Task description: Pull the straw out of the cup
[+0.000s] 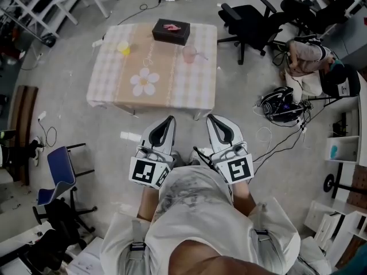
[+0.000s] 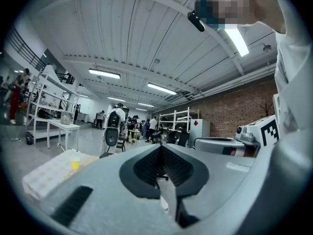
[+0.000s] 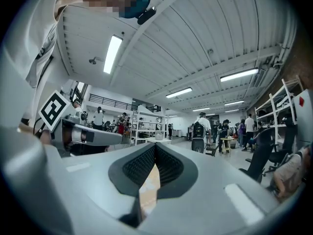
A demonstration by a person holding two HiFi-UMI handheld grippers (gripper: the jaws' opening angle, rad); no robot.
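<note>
A pale pink cup (image 1: 189,54) stands near the far right of a checked-cloth table (image 1: 172,90); I cannot make out its straw. A small yellow cup (image 1: 124,47) sits at the far left, also in the left gripper view (image 2: 75,164). Both grippers are held side by side close to the person's body, short of the table and pointing level toward it. The left gripper (image 1: 167,122) (image 2: 160,147) is shut with nothing in it. The right gripper (image 1: 213,119) (image 3: 155,146) also has its jaws together and holds nothing.
A black box (image 1: 171,31) lies at the table's far edge. Black office chairs (image 1: 252,22) and a seated person (image 1: 309,56) are at the right, with a bag and cables (image 1: 281,105) on the floor. A blue chair (image 1: 60,168) stands at the left.
</note>
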